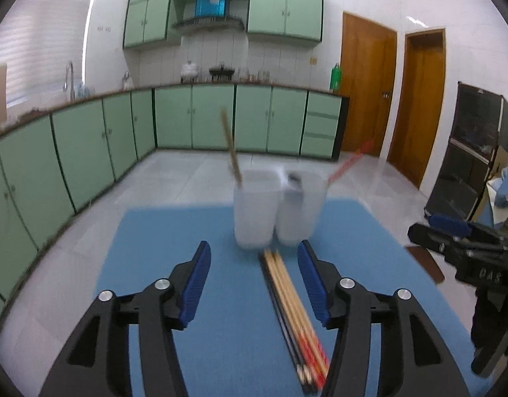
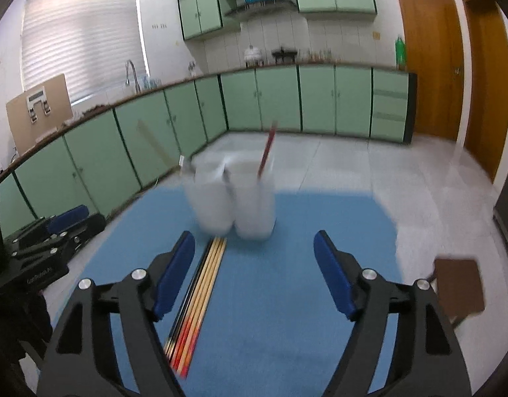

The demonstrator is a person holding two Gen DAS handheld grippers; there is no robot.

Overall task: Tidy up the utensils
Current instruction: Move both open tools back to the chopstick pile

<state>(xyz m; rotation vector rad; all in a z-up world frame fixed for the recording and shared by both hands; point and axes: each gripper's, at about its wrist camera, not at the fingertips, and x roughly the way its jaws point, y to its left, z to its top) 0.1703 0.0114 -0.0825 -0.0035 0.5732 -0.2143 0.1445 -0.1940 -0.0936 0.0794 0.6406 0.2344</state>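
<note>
Lying in a bundle on the mat (image 1: 188, 231), just before two cups (image 1: 254, 211) standing side by side: chopsticks (image 1: 287, 294). Leaning out of each cup, one stick (image 1: 232, 152). Running behind, across the floor: cabinets (image 1: 214, 115).

This is a kitchen. Green cupboards (image 1: 88, 139) run along the far walls, with more green cupboards (image 1: 283, 6) high up. A tap (image 2: 131, 74) stands by the window blind (image 2: 82, 33). Two brown doors (image 1: 366, 82) are on the right.
</note>
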